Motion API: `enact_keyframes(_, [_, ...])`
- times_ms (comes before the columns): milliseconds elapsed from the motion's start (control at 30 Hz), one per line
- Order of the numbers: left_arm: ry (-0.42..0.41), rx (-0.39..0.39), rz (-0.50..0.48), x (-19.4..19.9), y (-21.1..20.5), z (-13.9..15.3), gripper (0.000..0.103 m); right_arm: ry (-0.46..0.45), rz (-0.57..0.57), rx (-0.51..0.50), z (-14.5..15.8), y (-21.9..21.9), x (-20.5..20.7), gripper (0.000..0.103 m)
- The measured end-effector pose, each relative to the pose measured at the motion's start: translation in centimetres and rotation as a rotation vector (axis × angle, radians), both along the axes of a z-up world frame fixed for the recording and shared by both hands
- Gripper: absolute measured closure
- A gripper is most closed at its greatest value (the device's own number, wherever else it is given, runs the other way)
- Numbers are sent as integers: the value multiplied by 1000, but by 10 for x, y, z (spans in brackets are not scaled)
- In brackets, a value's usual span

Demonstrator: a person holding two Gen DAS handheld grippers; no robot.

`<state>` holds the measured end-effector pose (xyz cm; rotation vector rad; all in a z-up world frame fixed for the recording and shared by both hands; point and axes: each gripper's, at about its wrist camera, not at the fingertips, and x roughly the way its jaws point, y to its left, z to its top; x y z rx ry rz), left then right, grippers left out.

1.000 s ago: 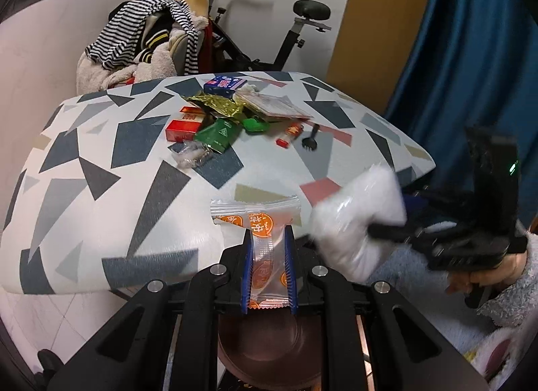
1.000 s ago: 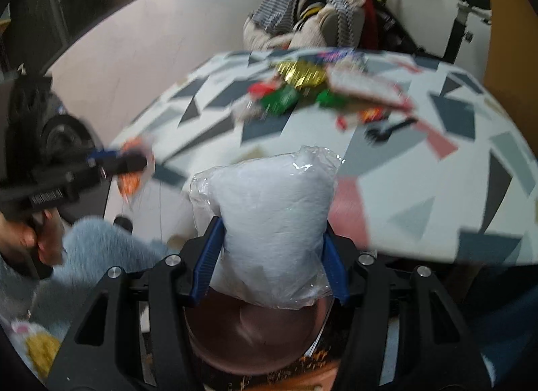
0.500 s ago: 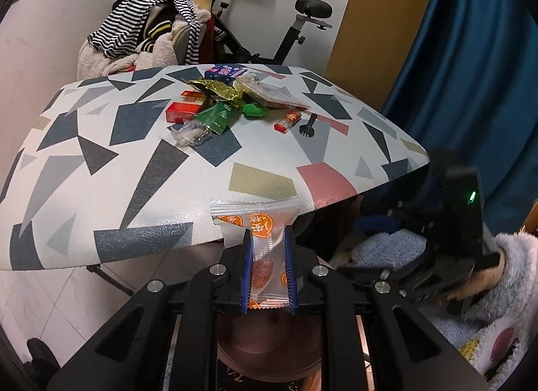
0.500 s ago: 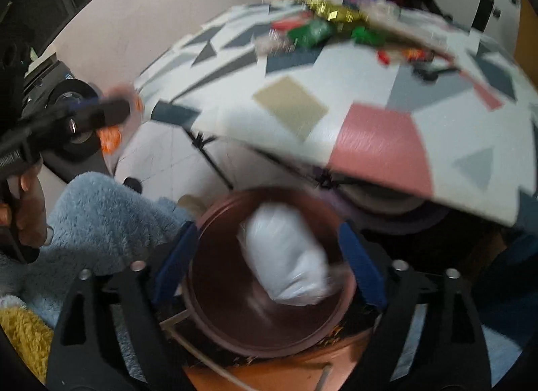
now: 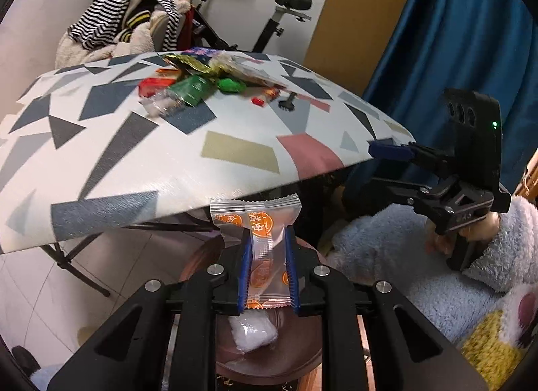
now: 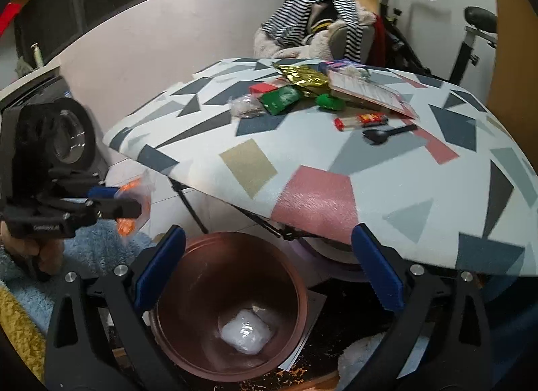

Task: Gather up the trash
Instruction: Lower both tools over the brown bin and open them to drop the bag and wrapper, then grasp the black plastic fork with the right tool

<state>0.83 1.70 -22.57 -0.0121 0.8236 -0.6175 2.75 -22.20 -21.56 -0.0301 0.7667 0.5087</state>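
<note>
Pinching the orange snack wrapper [image 5: 265, 246] between my left gripper [image 5: 267, 276] pads, I have it by its lower half, the crimped top edge sticking up at twelve o'clock past the fingertips. It looks featherlight, crinkly and slick, so I judge a flat squeeze across the middle is the right hold; gripped at an edge it could slide out. Directly beneath, at six o'clock in the left view, sits the brown bin [image 6: 232, 303], and the white plastic bag [image 6: 247, 335] already lies on its bottom. My right gripper [image 6: 269, 266] hangs just above that bin with nothing between its blue pads; its jaws have just been opening and now stand as wide as they go. Once I let go, the wrapper should flutter rather than drop straight, so I would release it low over the rim. More litter waits on the patterned table [image 6: 316, 196] toward twelve o'clock: a green packet [image 6: 280, 98], a gold foil bag [image 6: 302, 78], a red packet [image 6: 264, 88], a small red-capped tube [image 6: 359, 120] and a black plastic spoon [image 6: 386, 133], all well apart from both grippers.
</note>
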Motion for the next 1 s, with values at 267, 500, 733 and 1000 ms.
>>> enact_keyframes(267, [54,54,-29,1,-11,-19,85,8,-67,1,-6,-5,6,6])
enact_keyframes(500, [59,70,-28,1,-13,-22,77,12,-81,15,-6,-9,5,6])
enact_keyframes(733, [57,78,1,2,-10,-21,41,15,-80,8,-7,-8,5,6])
enact_keyframes(1000, [20,62,114,5,8,-13,23,11,-78,-8,-6,-6,4,6])
